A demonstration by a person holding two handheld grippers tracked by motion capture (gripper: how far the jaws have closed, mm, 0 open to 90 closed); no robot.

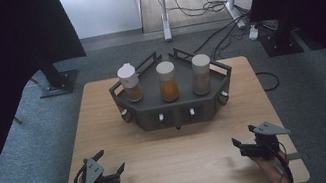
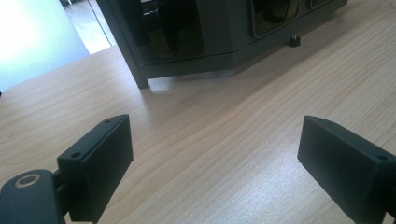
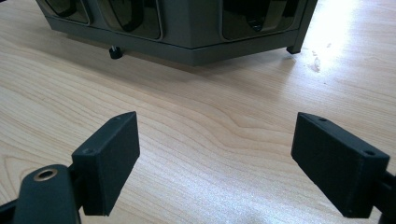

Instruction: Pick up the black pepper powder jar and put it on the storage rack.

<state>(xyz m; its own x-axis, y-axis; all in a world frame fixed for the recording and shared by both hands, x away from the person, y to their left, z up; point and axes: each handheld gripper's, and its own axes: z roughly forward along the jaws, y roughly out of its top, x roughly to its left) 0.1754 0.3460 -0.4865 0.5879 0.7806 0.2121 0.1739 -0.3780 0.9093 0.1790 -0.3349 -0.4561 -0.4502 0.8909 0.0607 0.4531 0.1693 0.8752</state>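
The left gripper [image 1: 112, 168] is sitting at the near left of the wooden table [image 1: 175, 170], its jaws standing wide apart with nothing but bare wood between them; in the left gripper view the same left gripper [image 2: 215, 149] is showing two black pads well separated over the grain. The right gripper [image 1: 243, 135] is resting at the near right of the table, its jaws likewise parted and gripping nothing, and in the right gripper view the right gripper [image 3: 215, 147] is framing only tabletop. Both are pointing toward the dark grey angular rack [image 1: 175, 112] that is standing near the middle of the table, well apart from each gripper. In the left gripper view the rack [image 2: 219, 46] is filling the top, and in the right gripper view the rack [image 3: 187, 32] is doing the same, with a small black foot [image 3: 115, 52] touching the wood under it. Three white-capped jars are standing upright on the rack: the left jar [image 1: 130, 83], the middle jar [image 1: 168, 81] holding orange contents, and the right jar [image 1: 201, 74].
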